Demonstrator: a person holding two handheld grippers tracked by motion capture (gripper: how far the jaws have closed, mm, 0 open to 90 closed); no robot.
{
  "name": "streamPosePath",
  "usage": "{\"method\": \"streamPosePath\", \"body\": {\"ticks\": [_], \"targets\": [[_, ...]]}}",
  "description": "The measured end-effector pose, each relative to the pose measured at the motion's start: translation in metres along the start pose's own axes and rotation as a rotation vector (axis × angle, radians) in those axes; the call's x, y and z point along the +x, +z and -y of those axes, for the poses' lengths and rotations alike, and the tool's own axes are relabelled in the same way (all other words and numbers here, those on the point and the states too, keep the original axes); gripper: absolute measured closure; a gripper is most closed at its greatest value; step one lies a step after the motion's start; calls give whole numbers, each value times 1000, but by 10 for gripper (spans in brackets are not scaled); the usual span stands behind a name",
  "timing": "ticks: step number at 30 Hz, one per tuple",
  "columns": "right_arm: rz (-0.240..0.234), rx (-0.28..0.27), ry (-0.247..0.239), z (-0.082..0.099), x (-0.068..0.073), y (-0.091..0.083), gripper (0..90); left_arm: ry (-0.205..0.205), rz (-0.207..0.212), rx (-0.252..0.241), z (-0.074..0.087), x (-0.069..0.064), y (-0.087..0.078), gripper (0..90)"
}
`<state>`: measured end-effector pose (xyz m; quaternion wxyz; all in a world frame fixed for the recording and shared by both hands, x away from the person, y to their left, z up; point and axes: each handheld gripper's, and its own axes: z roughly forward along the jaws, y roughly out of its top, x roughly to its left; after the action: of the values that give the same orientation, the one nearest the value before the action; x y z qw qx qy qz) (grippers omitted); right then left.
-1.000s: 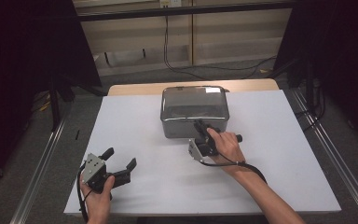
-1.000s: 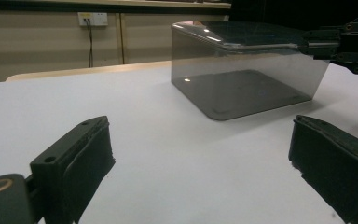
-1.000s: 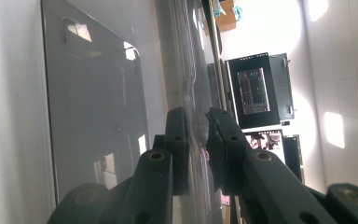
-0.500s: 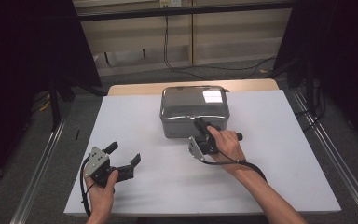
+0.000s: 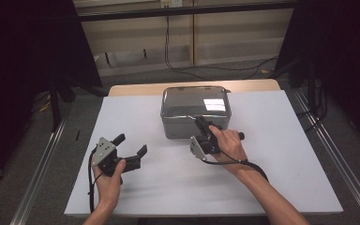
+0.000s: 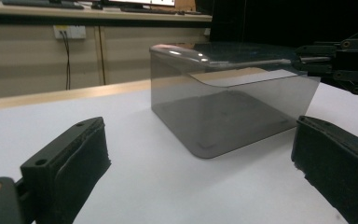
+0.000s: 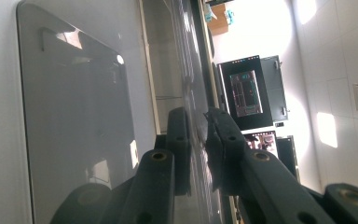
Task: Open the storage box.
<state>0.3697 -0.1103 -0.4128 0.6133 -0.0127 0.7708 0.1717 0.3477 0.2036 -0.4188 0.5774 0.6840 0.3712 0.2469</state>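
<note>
Right gripper [image 5: 200, 123] pinches the lid [image 5: 196, 102] at the near edge of the box [image 5: 183, 127]. Left gripper [image 5: 130, 145], jaws wide and empty, faces the box from its left, well apart.

I see a smoky see-through plastic box [image 5: 196, 111], glossy and smooth; matt white table [image 5: 272, 173] top; my grippers' pads [image 6: 81, 161] look matt black, rough foam.
</note>
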Motion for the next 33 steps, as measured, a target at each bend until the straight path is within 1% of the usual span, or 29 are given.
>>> {"method": "streamPosePath", "body": {"ticks": [2,3,5,6,7,9,10,12,13,14,15,16,17,18,20,21,22,23,24,25,27,29,30,33], "targets": [[2,1,3,0,0,0,795,28,12,6,0,0,4,36],[4,-3,-1,0,-1,0,795,40,9,9,-1,0,6,36],[3,0,8,0,-1,0,795,24,12,-3,-2,0,9,36],[3,-5,4,0,-2,0,796,43,16,3,-3,2,10,36],[4,-3,8,0,-2,0,796,50,15,8,-3,2,12,33],[3,-6,5,0,-2,0,796,44,31,12,-5,2,17,29],[4,-7,3,0,-3,0,796,43,45,22,-6,2,19,28],[4,-7,6,0,-3,0,796,83,44,24,-8,1,22,27],[5,-7,5,0,-3,0,797,90,48,18,-9,0,24,24],[6,-7,5,0,-3,0,797,87,55,16,-10,0,26,24],[6,-6,4,0,-3,0,797,95,50,20,-12,0,28,23],[5,-6,5,0,-3,0,797,94,50,13,-13,0,30,23],[5,-6,4,0,-3,0,797,84,64,3,-15,1,32,21],[6,-6,4,0,-3,0,797,82,72,5,-17,1,34,21],[5,-6,5,0,-4,0,797,88,82,2,-20,1,39,21],[8,-8,3,0,-4,0,797,93,97,-3,-21,1,41,21],[5,-7,5,0,-4,0,797,96,103,-6,-23,1,44,24],[7,-9,9,0,-5,0,797,108,99,0,-23,2,46,24],[8,-9,9,0,-5,0,798,103,100,-3,-24,1,48,21],[6,-7,7,0,-6,0,798,107,102,-8,-24,2,51,21],[10,-8,11,0,-6,0,798,118,87,-3,-25,3,54,21],[10,-10,9,0,-7,0,799,122,83,2,-26,4,59,21],[11,-11,10,0,-8,0,799,134,72,4,-26,5,62,23],[14,-13,16,-1,-9,0,800,144,65,7,-27,7,67,31]]}}
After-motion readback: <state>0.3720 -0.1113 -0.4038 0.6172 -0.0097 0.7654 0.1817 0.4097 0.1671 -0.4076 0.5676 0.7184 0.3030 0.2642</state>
